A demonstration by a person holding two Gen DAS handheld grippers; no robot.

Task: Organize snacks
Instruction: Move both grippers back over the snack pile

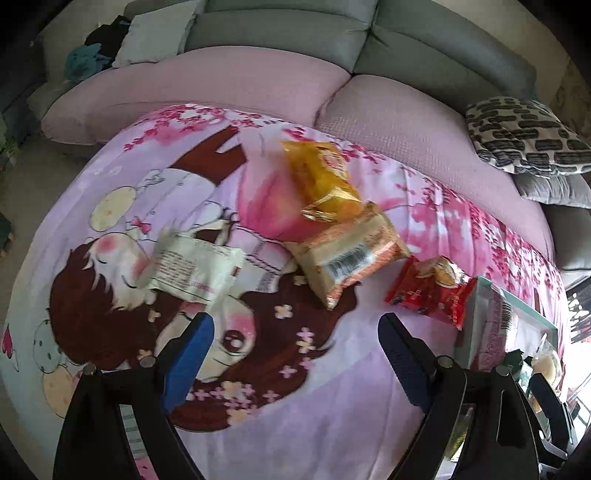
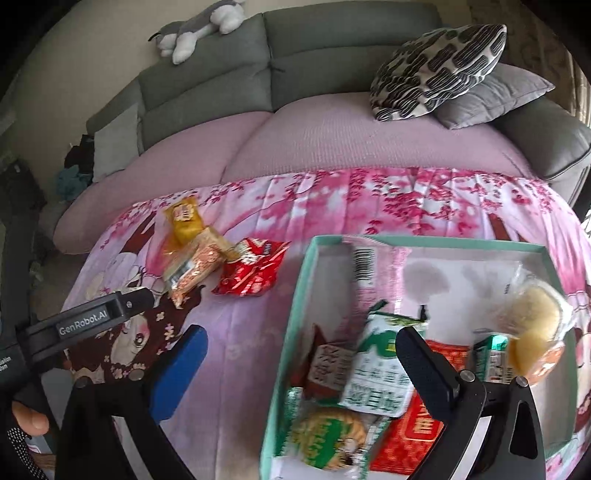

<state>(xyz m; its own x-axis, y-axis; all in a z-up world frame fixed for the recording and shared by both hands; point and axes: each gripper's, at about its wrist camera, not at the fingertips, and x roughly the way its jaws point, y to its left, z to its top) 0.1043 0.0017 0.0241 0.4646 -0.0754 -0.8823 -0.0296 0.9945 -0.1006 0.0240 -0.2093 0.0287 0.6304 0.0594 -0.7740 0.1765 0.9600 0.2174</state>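
Both claws, left [image 1: 295, 336] and right [image 2: 301, 352], are spread empty; box [image 2: 306, 280] snacks, partly hidden, are blurred, perhaps biscuits.

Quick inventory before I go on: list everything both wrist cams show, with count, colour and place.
Snack packets on blanket: four; yellow, orange-beige, red, white; loose, left of the box.
Box: one, teal rim, on the blanket's right side.
Snacks in box: several; green-white packet, red packet, round biscuit pack, pale bun, others unclear.
Blanket: one, pink with cartoon print, spread out under the snacks and box.
Sofa: one, grey, behind, with pink seat cover.
Patterned pillow: one, black-white, sofa right.
Grey cushion: one, under that pillow.
Plush toy: one, grey-white, on the sofa back.
Left tool: open, over the blanket.
Right tool: open, at the box's left wall.
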